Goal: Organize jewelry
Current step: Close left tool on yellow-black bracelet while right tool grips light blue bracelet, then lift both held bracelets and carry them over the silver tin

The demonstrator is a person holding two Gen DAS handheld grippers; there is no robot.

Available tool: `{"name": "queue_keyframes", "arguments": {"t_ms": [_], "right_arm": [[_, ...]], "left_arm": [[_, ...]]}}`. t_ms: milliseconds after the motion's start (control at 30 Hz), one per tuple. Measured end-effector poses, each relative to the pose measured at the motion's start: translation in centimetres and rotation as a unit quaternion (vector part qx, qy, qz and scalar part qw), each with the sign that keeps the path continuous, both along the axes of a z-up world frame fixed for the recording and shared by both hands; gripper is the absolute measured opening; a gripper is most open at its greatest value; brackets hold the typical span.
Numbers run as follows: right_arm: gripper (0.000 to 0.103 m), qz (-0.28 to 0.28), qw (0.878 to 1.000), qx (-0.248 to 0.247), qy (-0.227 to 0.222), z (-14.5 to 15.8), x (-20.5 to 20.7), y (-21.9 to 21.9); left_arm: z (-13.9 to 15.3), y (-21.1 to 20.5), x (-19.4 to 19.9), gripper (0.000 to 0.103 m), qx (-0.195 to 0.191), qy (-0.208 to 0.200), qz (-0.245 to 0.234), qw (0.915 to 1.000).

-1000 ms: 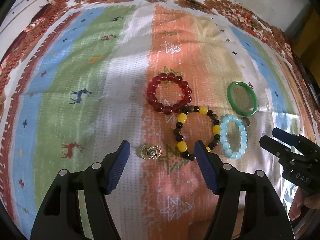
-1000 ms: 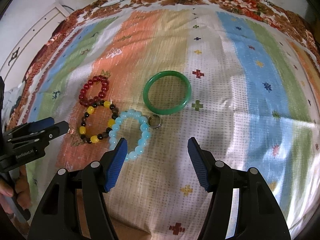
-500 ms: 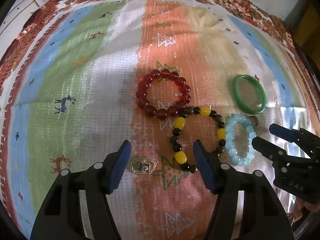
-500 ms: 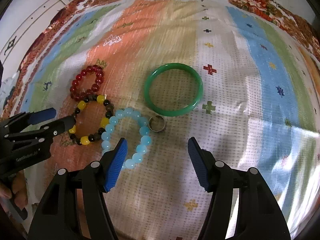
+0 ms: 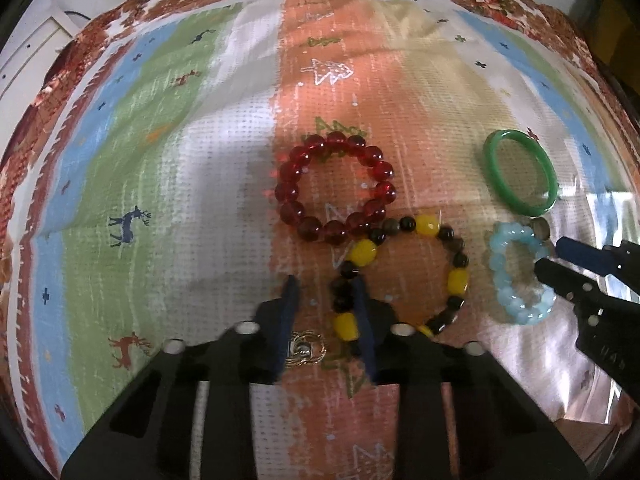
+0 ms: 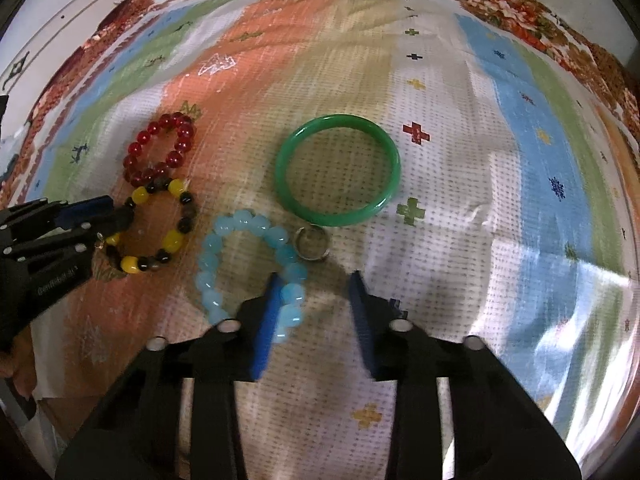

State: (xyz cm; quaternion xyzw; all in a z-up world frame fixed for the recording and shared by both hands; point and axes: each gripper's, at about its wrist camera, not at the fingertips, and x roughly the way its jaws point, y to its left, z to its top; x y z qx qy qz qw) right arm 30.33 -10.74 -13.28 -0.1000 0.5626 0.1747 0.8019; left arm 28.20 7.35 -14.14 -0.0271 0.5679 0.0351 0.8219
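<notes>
Left wrist view shows little sorted so far — every piece lies loose on the table, clustered together. Going left to right: the gold brooch sits between the left gripper jaws, which are partly closed but not yet clamped on it; then the red bead bracelet, the yellow-and-black bracelet, the pale blue bracelet, the small ring and the green bangle. The right gripper is also unclamped, one jaw touching the blue beads — perhaps starting a grasp.
</notes>
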Motion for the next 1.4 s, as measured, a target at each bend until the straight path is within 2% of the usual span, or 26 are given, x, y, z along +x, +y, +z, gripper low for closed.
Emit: {"name": "queue_keyframes", "arguments": {"t_ms": [67, 267, 433, 867, 1400], "right_arm": [[0.012, 0.004, 1.000, 0.001, 0.003, -0.1, 0.0, 0.0], [0.012, 0.013, 1.000, 0.008, 0.003, 0.2, -0.3, -0.2], [0.012, 0.009, 1.000, -0.004, -0.003, 1.0, -0.8, -0.8], [0.012, 0.010, 0.999, 0.026, -0.034, 4.7, -3.0, -1.7], [0.012, 0.011, 0.997, 0.047, -0.064, 7.6, -5.4, -2.4]], "left_arm": [[-0.1, 0.2, 0.0, 0.011, 0.004, 0.001, 0.000, 1.0000], [0.5, 0.6, -0.1, 0.009, -0.015, -0.001, 0.004, 0.9999], [1.2, 0.9, -0.7, 0.009, -0.003, -0.002, 0.006, 1.0000], [5.5, 0.7, -3.1, 0.009, -0.046, -0.053, 0.013, 0.9975], [9.1, -1.2, -5.4, 0.009, -0.063, -0.089, 0.003, 0.9940]]}}
